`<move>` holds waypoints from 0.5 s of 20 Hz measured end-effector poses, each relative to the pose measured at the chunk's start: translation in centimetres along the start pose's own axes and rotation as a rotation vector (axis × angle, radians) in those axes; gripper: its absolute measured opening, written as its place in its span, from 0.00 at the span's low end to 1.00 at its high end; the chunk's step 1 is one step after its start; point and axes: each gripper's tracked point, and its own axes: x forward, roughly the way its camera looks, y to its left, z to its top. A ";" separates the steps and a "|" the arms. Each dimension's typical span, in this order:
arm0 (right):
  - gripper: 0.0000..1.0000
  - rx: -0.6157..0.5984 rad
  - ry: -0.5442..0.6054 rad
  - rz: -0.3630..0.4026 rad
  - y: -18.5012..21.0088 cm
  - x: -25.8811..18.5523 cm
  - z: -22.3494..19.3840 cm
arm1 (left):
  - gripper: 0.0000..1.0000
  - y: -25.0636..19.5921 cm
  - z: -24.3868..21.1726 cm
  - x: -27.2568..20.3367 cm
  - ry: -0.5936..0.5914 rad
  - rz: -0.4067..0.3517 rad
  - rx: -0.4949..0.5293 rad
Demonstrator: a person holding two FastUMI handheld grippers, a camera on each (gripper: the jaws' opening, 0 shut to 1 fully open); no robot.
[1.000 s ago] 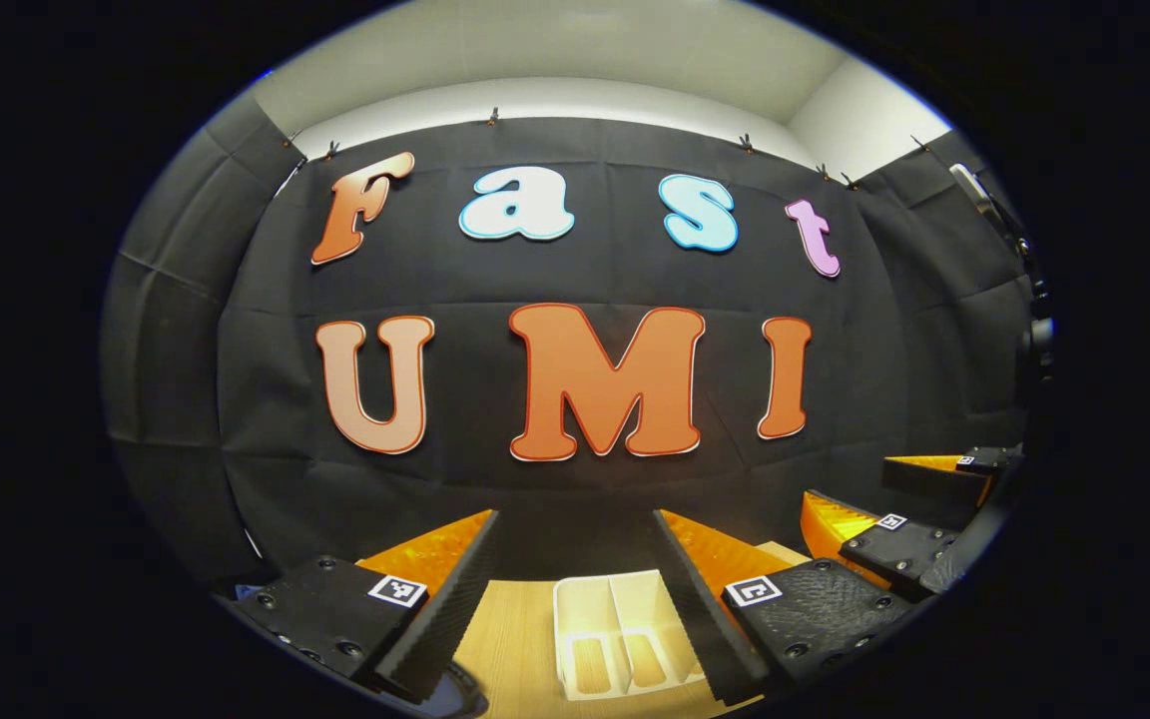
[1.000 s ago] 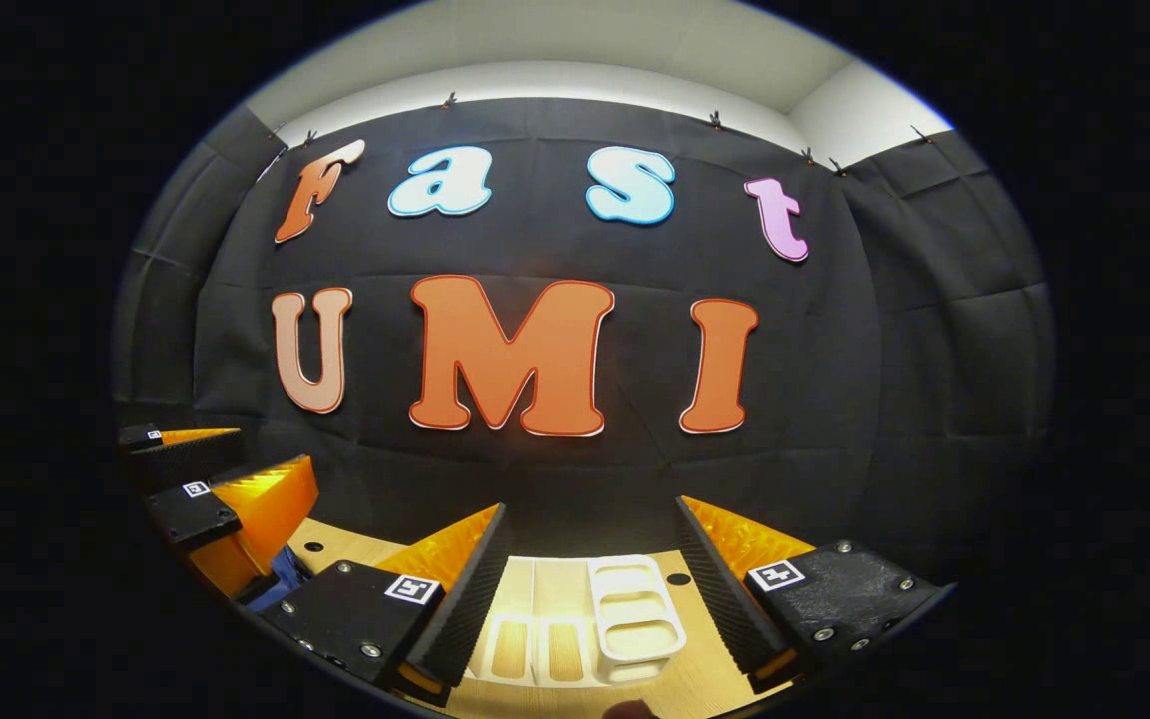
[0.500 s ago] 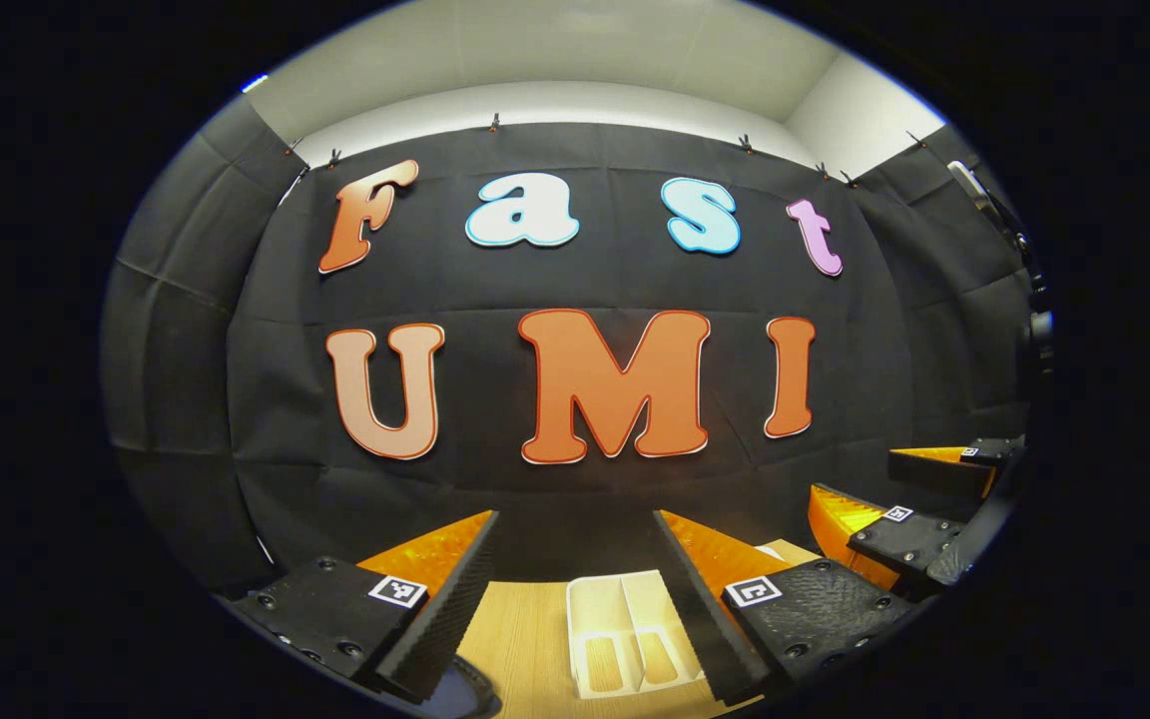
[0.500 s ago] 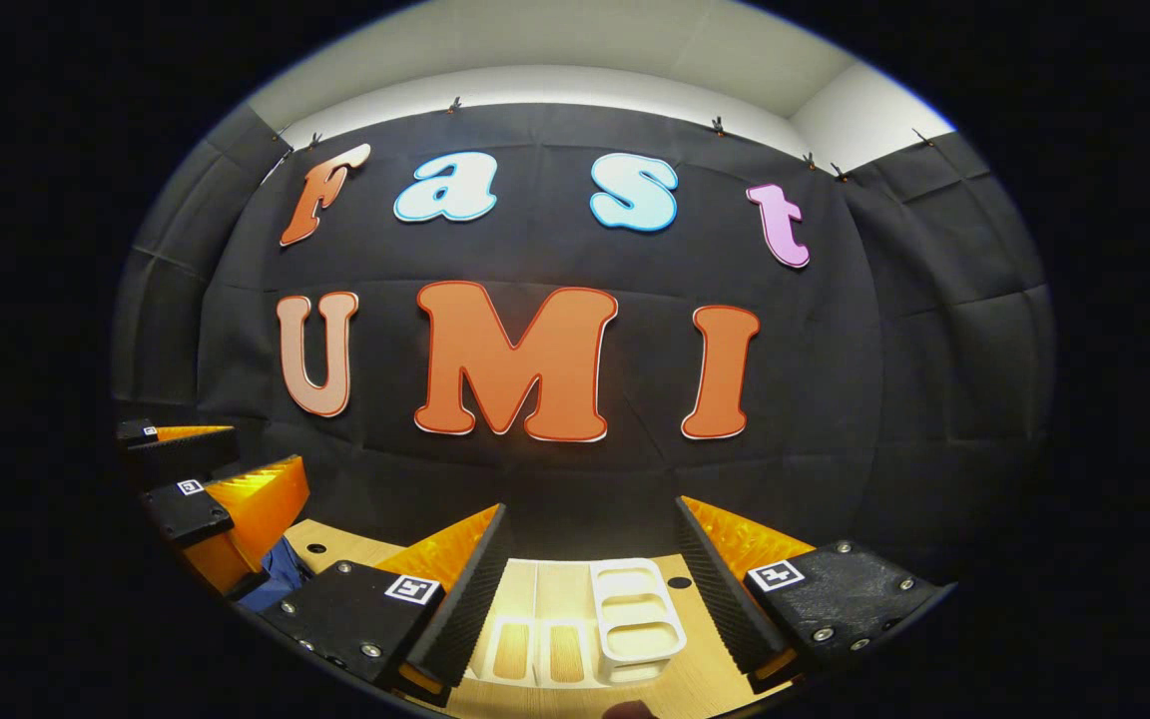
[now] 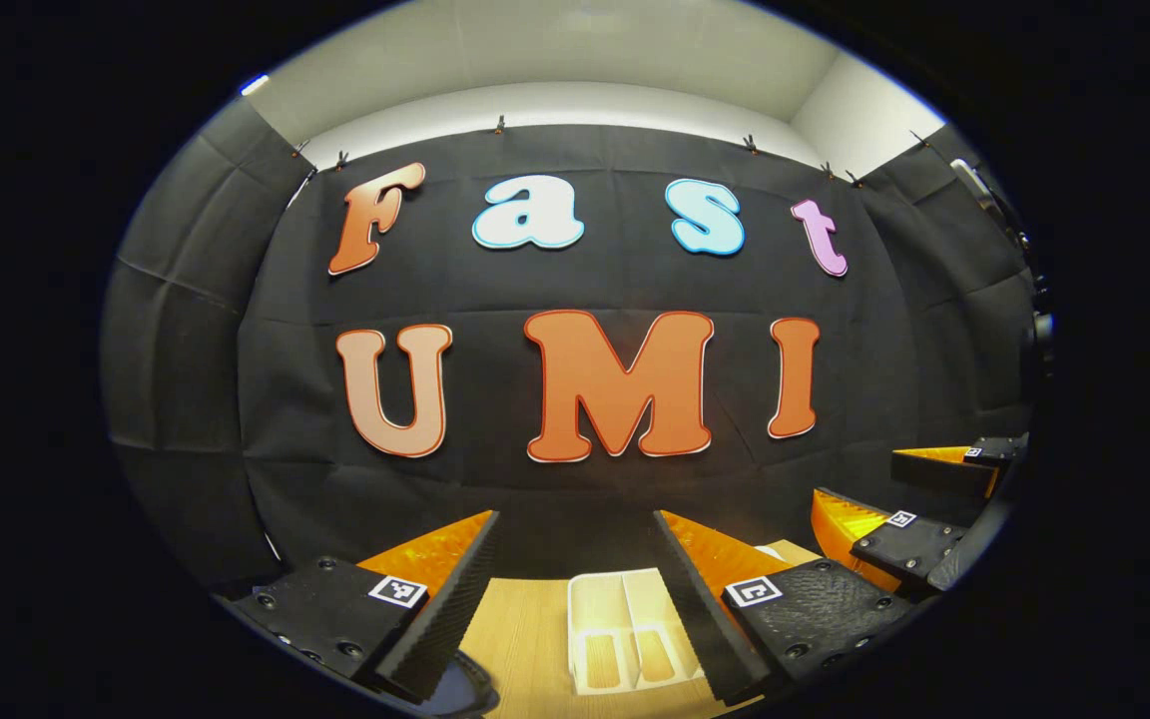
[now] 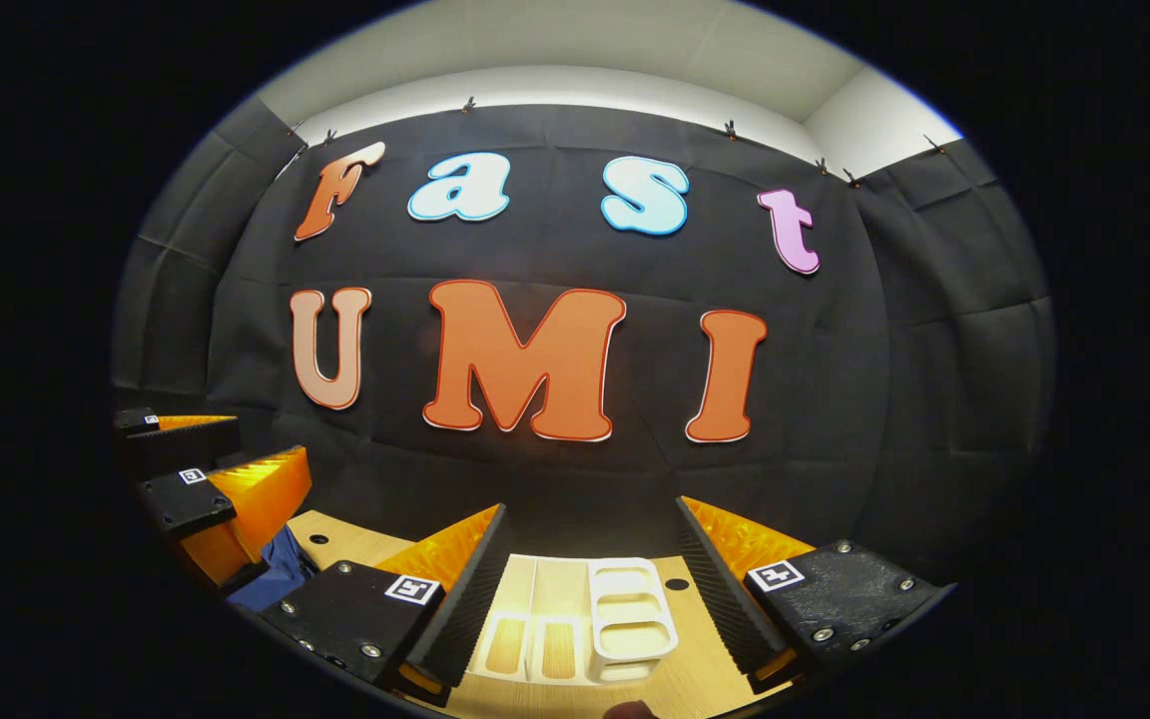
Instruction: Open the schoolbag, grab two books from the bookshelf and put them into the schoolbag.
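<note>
A white bookshelf rack (image 5: 625, 629) with upright dividers stands on the wooden table (image 5: 520, 639), seen between my left gripper's fingers. My left gripper (image 5: 575, 529) is open, holds nothing, and hangs above and short of the rack. In the right gripper view the same rack (image 6: 585, 624) lies between the fingers of my right gripper (image 6: 590, 514), which is also open with nothing in it. A dark blue piece of the schoolbag (image 6: 276, 574) shows low on the left, below the left gripper (image 6: 221, 449). The bag's dark edge (image 5: 465, 694) peeks in at the bottom. No book is visible.
The right gripper (image 5: 899, 489) hovers at the far right of the left gripper view, about level with my left one. Black cloth closes the booth behind the table. A small round hole (image 6: 677, 579) marks the tabletop (image 6: 345, 544) beside the rack.
Both grippers drifted slightly, so the wall and the rack slid a little to the right in both views. The fingers stayed open and nothing was touched.
</note>
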 end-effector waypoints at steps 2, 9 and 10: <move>0.96 -0.002 0.001 -0.001 -0.5 -0.1 -0.1 | 0.93 -0.8 -0.3 -0.2 0.009 -0.007 0.000; 0.96 -0.005 -0.013 -0.005 -2.8 -0.8 -0.3 | 0.93 -3.1 -1.2 -0.7 0.024 0.004 -0.016; 0.96 -0.013 -0.016 -0.003 -3.1 -0.9 -0.5 | 0.93 -3.8 -1.6 -0.8 0.033 0.001 -0.019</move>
